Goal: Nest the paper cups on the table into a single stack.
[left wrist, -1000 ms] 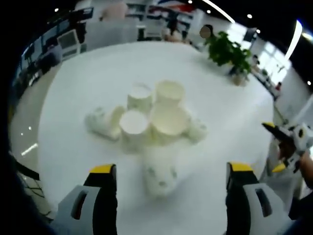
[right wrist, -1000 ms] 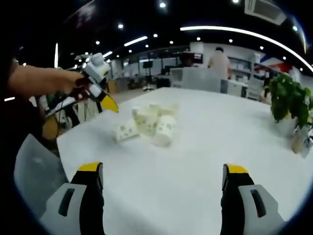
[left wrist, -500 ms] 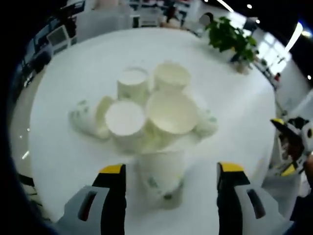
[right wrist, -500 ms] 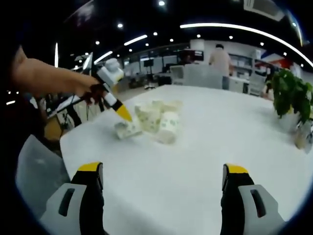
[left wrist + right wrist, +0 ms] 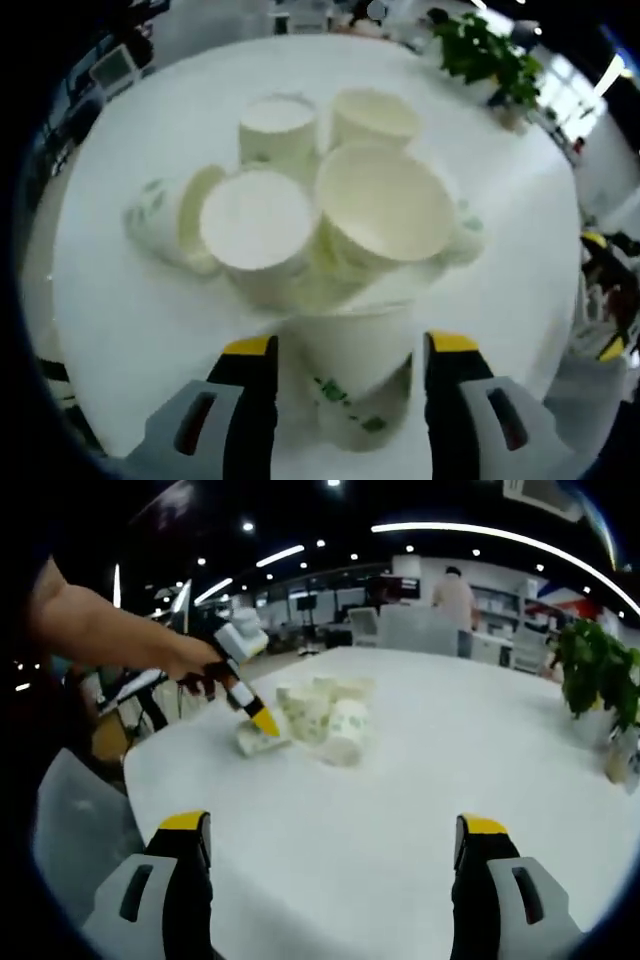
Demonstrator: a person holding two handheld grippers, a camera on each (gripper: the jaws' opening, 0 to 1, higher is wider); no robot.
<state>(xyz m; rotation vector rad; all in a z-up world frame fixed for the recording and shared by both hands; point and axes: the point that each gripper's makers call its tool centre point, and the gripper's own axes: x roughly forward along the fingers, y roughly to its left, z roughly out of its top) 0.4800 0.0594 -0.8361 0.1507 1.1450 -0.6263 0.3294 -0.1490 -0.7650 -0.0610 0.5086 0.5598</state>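
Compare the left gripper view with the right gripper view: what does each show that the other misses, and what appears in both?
Left gripper view alone: the open mouths of the upright cups, and the lying cup sitting between the left gripper jaws. Right gripper view alone: the person's hand holding that gripper, the right gripper open over bare table, and a person standing at the back. Both: the cup cluster, the white table, the potted plant.

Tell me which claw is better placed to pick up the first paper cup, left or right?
Left. The left claw is open with its jaws on both sides of the lying paper cup. The right claw is open over bare table, well back from the cup cluster.
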